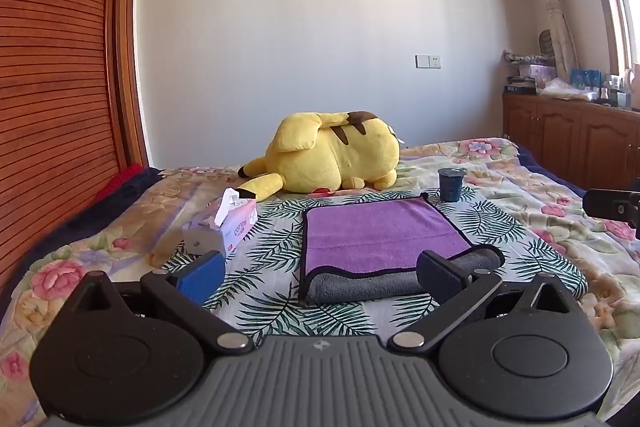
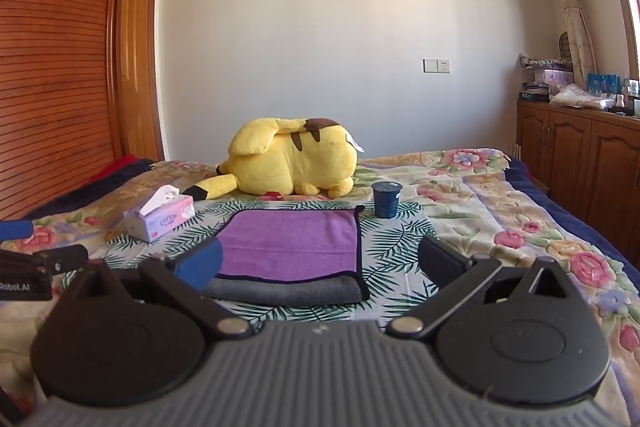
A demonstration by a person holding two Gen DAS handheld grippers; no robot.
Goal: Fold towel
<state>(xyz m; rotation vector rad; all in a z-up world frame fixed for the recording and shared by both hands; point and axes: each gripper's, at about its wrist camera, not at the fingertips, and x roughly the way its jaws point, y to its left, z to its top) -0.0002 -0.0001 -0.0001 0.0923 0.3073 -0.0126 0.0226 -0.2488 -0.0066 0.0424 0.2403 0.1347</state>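
Note:
A purple towel (image 1: 376, 231) with a grey underside and dark trim lies on the leaf-patterned cloth on the bed. Its near edge is rolled over and shows grey. It also shows in the right wrist view (image 2: 288, 243). My left gripper (image 1: 320, 273) is open and empty, hovering just short of the towel's near edge, one finger to each side. My right gripper (image 2: 320, 263) is open and empty, also just short of the near edge. The left gripper's body shows at the left edge of the right wrist view (image 2: 36, 267).
A yellow plush toy (image 1: 332, 159) lies behind the towel. A tissue box (image 1: 224, 227) stands left of it and a dark blue cup (image 1: 451, 185) at its far right corner. A wooden wardrobe (image 1: 52, 87) is on the left, cabinets (image 1: 572, 143) on the right.

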